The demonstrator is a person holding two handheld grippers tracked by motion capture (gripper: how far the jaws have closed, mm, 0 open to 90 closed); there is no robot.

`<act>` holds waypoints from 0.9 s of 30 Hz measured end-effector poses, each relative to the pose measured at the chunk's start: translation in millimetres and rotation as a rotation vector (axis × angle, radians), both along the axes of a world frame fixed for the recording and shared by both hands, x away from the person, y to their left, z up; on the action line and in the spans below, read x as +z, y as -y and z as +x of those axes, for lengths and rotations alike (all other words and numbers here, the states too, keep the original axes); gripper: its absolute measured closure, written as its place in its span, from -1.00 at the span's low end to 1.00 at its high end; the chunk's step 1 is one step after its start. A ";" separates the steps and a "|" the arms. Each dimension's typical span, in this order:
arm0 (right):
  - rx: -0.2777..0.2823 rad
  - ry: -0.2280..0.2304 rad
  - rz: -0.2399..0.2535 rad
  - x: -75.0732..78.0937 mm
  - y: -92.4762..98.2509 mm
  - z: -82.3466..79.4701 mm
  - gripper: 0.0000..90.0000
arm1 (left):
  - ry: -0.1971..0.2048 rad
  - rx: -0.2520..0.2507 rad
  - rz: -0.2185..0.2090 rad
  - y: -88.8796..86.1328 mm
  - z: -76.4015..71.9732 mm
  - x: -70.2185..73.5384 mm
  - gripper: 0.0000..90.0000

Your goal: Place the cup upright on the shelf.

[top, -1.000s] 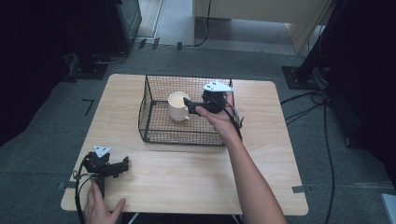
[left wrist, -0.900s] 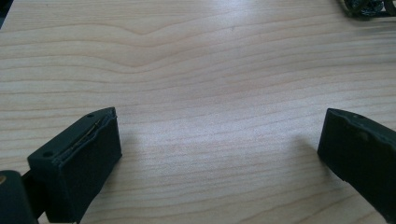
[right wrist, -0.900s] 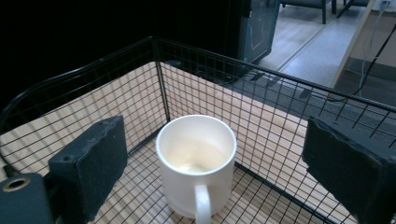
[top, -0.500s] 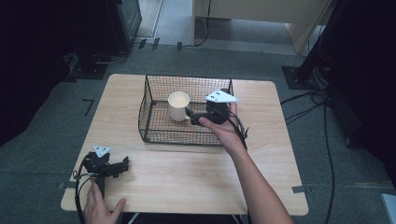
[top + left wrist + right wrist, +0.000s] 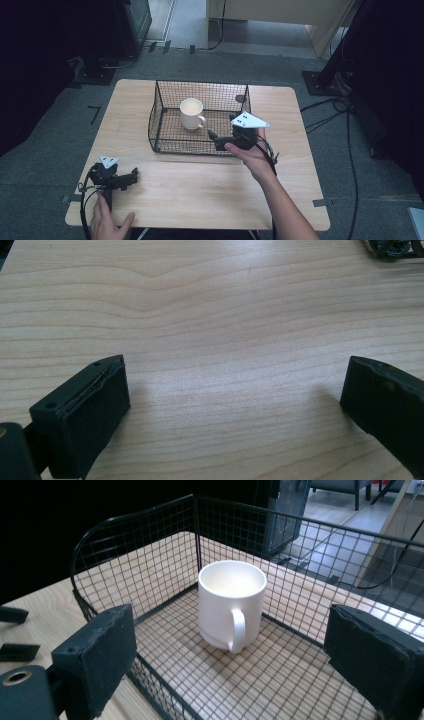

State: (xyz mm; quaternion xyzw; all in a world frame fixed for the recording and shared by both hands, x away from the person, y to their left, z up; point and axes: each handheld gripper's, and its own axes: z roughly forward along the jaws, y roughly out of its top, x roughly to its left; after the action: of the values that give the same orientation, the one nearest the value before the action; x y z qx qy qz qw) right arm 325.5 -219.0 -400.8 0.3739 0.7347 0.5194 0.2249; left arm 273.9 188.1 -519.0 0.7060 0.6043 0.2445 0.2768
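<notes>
A white mug [image 5: 191, 113] [image 5: 232, 605] stands upright inside a black wire basket [image 5: 159, 107] [image 5: 150, 545], its handle turned toward my right gripper. My right gripper [image 5: 215, 137] [image 5: 230, 665] hovers over the basket's near right part, open, with nothing between its jaws and well clear of the mug. My left gripper [image 5: 131, 176] [image 5: 235, 400] rests on the table near its front left corner, open over bare wood, a hand just behind it.
The light wooden table [image 5: 200, 200] is bare in front of the basket. Cables [image 5: 85, 200] trail from both grippers. Dark furniture and floor cables surround the table.
My right gripper let go of the mug's handle and drew back toward the basket's near right side, jaws now wide. The mug stays in the basket. The left gripper has not moved.
</notes>
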 end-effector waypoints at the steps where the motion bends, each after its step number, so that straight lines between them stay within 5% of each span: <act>1: 0.000 0.000 0.000 0.0 0.0 0.0 -0.85 | 0.000 0.000 0.000 0.0 0.0 0.0 -1.00; 27: -0.006 -0.028 -0.019 -34.9 54.0 -53.4 -0.85 | -0.002 -0.001 0.002 -0.1 0.0 0.1 -1.00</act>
State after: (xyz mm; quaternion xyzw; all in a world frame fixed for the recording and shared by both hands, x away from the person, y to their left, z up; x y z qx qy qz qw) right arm 272.1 -273.0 -435.7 0.3814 0.7413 0.5066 0.2198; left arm 273.8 188.2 -519.0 0.7069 0.6038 0.2442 0.2759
